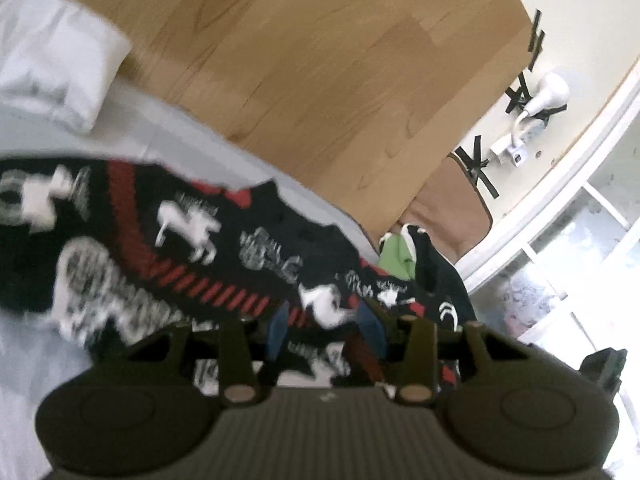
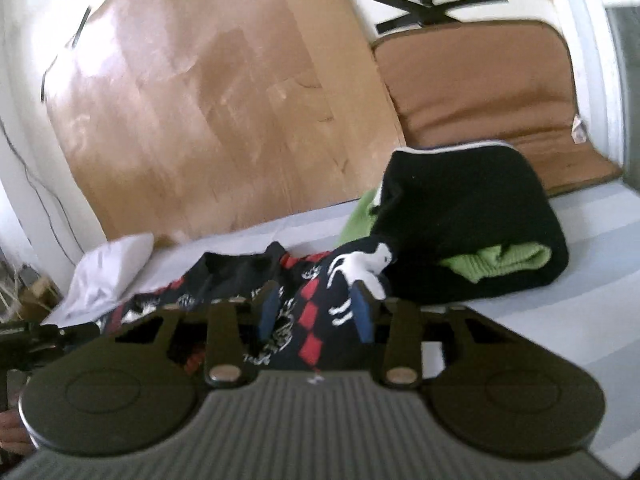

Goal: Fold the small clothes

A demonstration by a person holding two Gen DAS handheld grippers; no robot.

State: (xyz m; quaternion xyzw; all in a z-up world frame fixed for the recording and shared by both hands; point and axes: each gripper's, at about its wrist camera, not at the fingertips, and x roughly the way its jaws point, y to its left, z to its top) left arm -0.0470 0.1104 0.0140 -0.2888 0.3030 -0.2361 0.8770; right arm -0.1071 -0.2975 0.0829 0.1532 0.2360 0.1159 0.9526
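A small black knitted garment with red stripes and white animal figures point(image 1: 168, 240) lies spread on the pale sheet. My left gripper point(image 1: 326, 320) has its blue pads on either side of one edge of it, fabric between them. The same garment shows in the right wrist view point(image 2: 312, 304), bunched between the blue pads of my right gripper point(image 2: 316, 306), which hold its other end. Both views are blurred by motion.
A folded pile of black and green clothes point(image 2: 472, 240) lies just right of the garment, also in the left wrist view point(image 1: 420, 256). A white folded cloth point(image 1: 52, 56) lies at the left. A wood-look board point(image 2: 208, 112), a brown cushion point(image 2: 480, 84) and a window stand behind.
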